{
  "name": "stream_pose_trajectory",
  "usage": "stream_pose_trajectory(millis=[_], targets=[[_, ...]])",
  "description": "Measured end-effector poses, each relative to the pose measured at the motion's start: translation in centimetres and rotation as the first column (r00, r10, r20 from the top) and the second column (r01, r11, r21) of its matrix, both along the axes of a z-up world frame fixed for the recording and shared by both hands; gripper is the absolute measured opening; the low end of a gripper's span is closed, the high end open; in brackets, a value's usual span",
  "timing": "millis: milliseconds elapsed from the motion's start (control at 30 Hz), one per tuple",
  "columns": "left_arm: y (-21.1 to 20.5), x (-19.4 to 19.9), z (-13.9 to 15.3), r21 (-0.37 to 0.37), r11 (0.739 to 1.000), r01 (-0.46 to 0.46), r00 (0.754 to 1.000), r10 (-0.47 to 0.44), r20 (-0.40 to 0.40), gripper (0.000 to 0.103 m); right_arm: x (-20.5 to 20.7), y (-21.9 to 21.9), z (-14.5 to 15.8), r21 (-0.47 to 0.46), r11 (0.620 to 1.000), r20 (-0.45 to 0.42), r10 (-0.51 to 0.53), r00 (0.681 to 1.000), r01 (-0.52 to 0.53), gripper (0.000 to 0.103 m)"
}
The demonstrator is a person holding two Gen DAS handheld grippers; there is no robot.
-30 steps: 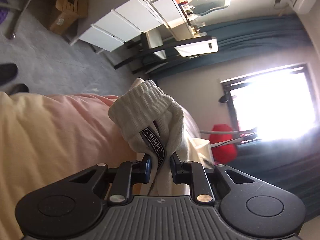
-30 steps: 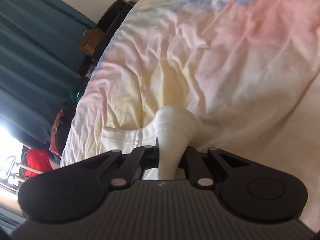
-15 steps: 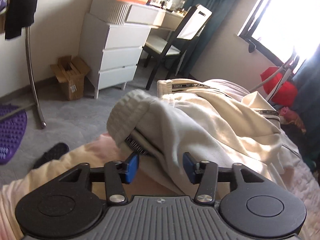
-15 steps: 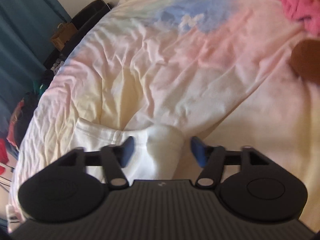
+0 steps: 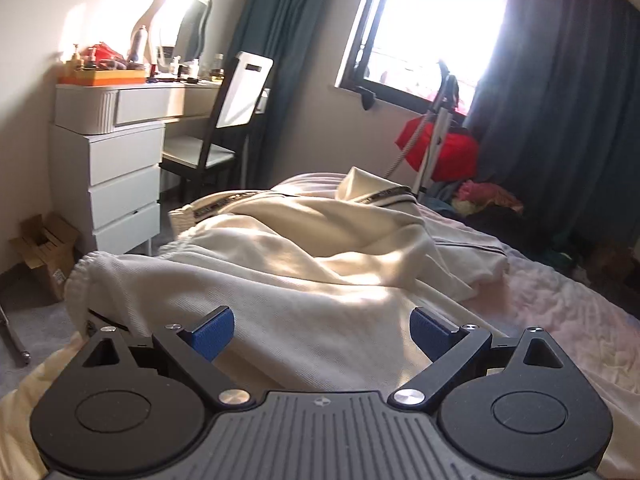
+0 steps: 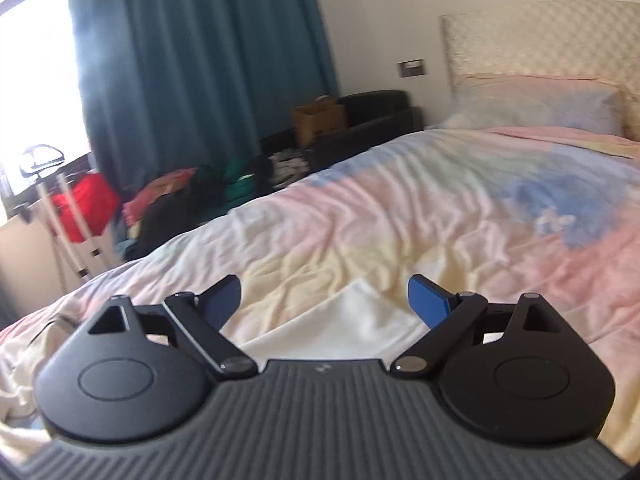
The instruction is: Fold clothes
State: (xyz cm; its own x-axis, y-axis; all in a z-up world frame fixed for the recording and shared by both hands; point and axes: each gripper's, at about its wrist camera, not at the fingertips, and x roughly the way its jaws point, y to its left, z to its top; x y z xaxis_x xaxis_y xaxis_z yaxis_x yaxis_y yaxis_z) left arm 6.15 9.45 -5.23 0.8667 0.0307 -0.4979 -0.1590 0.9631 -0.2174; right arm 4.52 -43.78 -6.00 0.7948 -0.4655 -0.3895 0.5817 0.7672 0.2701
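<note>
I see the bed [image 6: 460, 216] first — a crumpled pastel tie-dye cover, teal curtains [image 6: 192, 60] behind. The cream sweatpants [image 5: 288, 276], soft ribbed knit with a gathered cuff, lie rumpled across it. Beyond stand white drawers [image 5: 116, 184] and a chair [image 5: 228, 120]. My left gripper [image 5: 322, 330] hovers released over the fabric; my right gripper [image 6: 324, 298] — also spread — holds nothing.
</note>
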Motion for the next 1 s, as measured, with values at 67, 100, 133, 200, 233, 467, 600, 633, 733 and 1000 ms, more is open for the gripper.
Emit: stream_pose_trajectory(millis=[67,100,133,200,233,467,600,633,733,1000], targets=[[-1.3,0.5,-0.8,0.026,0.999,0.045,0.999,-0.044,-0.005,0.096,0.4,2.1,0.1,0.008,0.996,0.007,0.093,0.996,-0.093,0.092],[-2.0,0.7,-1.3,0.048,0.997,0.065,0.998,-0.064,-0.007,0.096,0.6,3.2,0.2,0.015,0.990,0.010,0.137,0.991,-0.137,0.092],[-2.6,0.8,-1.7,0.072,0.994,0.085,0.996,-0.085,-0.008,0.096,0.7,4.3,0.2,0.022,0.984,0.012,0.176,0.984,-0.176,0.092],[-4.1,1.4,-2.5,0.116,0.985,0.130,0.992,-0.129,-0.015,0.096,1.0,6.0,0.2,0.025,0.970,0.013,0.242,0.970,-0.242,0.092],[-5.0,2.0,-2.8,0.143,0.977,0.158,0.987,-0.156,-0.028,0.097,1.2,6.8,0.2,0.018,0.963,0.009,0.268,0.964,-0.268,0.092],[-12.5,9.0,-3.9,0.353,0.875,0.331,0.940,-0.336,-0.047,0.097,2.6,7.7,-0.8,0.051,0.956,-0.004,0.291,0.957,-0.291,0.092],[-18.3,16.9,-4.5,0.399,0.827,0.397,0.912,-0.404,-0.071,0.097,3.8,7.1,-2.2,0.092,0.960,-0.020,0.267,0.963,-0.264,0.092],[-19.7,19.2,-4.8,0.396,0.821,0.411,0.906,-0.415,-0.081,0.097,4.3,6.9,-2.7,0.100,0.963,-0.027,0.254,0.967,-0.250,0.092],[-23.8,25.3,-6.1,0.427,0.808,0.405,0.908,-0.410,-0.086,0.097,5.6,6.1,-3.9,0.122,0.970,-0.044,0.218,0.975,-0.212,0.092],[-31.2,37.6,-10.8,0.560,0.752,0.348,0.936,-0.315,-0.157,0.088,9.2,4.4,-6.9,0.130,0.979,-0.062,0.169,0.984,-0.160,0.092]])
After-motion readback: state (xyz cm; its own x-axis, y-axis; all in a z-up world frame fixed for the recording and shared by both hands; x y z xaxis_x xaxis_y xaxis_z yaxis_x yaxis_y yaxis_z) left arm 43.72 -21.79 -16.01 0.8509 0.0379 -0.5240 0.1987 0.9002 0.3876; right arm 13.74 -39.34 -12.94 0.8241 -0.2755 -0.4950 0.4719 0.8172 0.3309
